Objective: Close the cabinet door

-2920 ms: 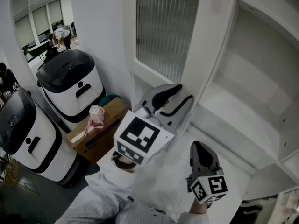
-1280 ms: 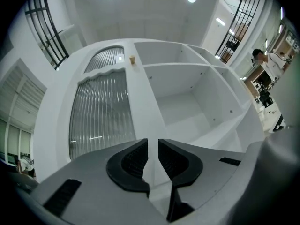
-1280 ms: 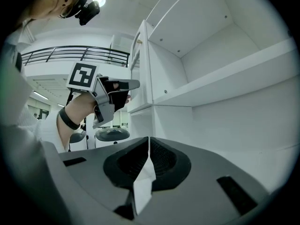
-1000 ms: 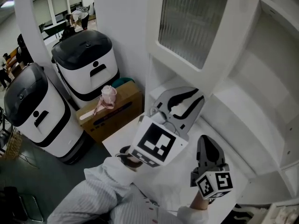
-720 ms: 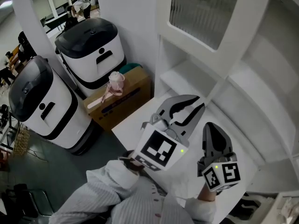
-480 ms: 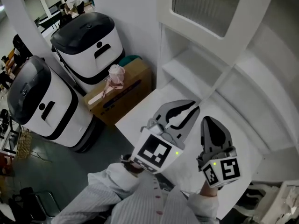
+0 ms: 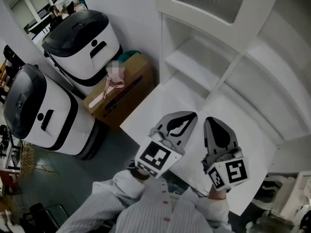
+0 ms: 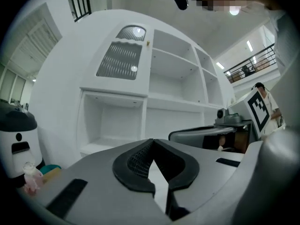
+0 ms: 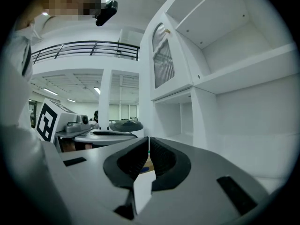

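vs a sec ago both grippers have dropped lower & pulled back from the cabinet. the left gripper [image 7: 191, 116] jaws, part open then, have gone fully shut w/ nothing between them: in the left gripper view the pads meet at the tips w/ only bare shelf behind. the cabinet door [image 8: 120, 60], the one w/ the ribbed glass pane, stood out at an angle from the frame a few secs back, w/ the left gripper up by its lower edge. now it reads as flat against the upper left compartment in both gripper views, small knob [image 8: 147, 43] at its inner edge, no gap i can make out. in the head view it has slid up to the top edge, only its lower part showing. so prob. the task is done & this is the pull-away, nothing left to push; can't confirm a latch from here. right gripper [image 7: 211, 121] is also closed & empty, pads together in its own view. pose: both held low in front of the body, side by side, near each other but not touching, pointing roughly level toward the cabinet's lower open shelves [image 7: 194, 64]. sleeves [image 7: 112, 203] show at the frame bottom. both grippers are well apart from the door, over the white ledge [image 7: 160, 101]. left of the cabinet: two white machines [image 7: 77, 38] w/ black lids & a cardboard box [image 7: 124, 91].
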`<state>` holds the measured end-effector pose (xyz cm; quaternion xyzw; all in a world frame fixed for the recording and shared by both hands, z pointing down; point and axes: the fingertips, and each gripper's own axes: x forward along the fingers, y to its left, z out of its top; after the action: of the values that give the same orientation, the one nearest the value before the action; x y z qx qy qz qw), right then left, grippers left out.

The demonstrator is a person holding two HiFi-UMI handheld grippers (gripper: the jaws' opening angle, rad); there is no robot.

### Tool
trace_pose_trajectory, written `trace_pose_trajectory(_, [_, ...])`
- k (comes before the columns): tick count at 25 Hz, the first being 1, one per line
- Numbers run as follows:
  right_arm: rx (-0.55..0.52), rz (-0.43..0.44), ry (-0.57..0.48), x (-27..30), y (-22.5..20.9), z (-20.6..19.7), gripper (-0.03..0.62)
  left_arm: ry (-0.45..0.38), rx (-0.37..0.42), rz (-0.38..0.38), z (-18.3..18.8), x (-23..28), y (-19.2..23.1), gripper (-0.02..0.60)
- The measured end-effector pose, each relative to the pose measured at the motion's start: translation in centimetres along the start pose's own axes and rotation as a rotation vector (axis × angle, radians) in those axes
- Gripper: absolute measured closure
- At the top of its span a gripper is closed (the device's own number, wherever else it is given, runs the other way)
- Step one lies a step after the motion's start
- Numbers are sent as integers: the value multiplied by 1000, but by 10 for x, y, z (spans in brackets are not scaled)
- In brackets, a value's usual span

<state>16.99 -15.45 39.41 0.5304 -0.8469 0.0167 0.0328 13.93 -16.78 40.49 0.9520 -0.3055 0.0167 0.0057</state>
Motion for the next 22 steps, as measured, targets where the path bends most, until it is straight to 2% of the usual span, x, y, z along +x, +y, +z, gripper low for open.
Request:
trace_pose_trajectory(8, [7, -22, 33, -2, -5, -9, 577, 25, 9, -13, -8, 3, -2, 572])
trace_pose_trajectory(22, [-23, -20, 50, -2, -9, -9, 577, 6, 22, -13, -1, 9, -5, 572])
